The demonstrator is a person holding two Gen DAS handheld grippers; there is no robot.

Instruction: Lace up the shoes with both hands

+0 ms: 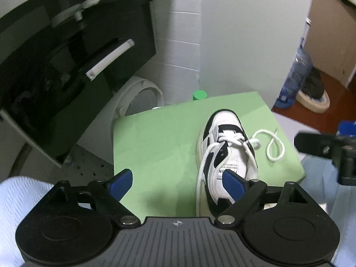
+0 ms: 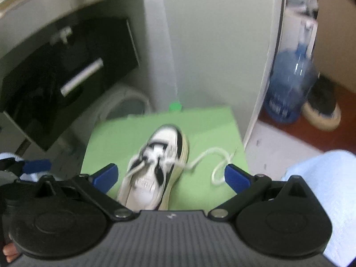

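Note:
A white and black sneaker [image 1: 224,120] lies on a green mat [image 1: 155,138] with its toe pointing away. Its white lace [image 1: 273,142] is threaded across the eyelets. One end curls in loops on the mat to the right, and the other runs down the shoe's left side. My left gripper [image 1: 176,183] hovers open above the heel end; the lace passes between its blue pads untouched. In the right wrist view the sneaker [image 2: 164,138] and lace [image 2: 213,151] are blurred. My right gripper [image 2: 171,178] stands open above them, holding nothing.
A black cabinet with a white handle [image 1: 109,59] stands at the left, with a white round bin [image 1: 142,98] under it. A green cap [image 1: 199,95] sits behind the mat. At the right, a blue water bottle [image 2: 289,84] and a slipper [image 2: 322,111] rest on the floor.

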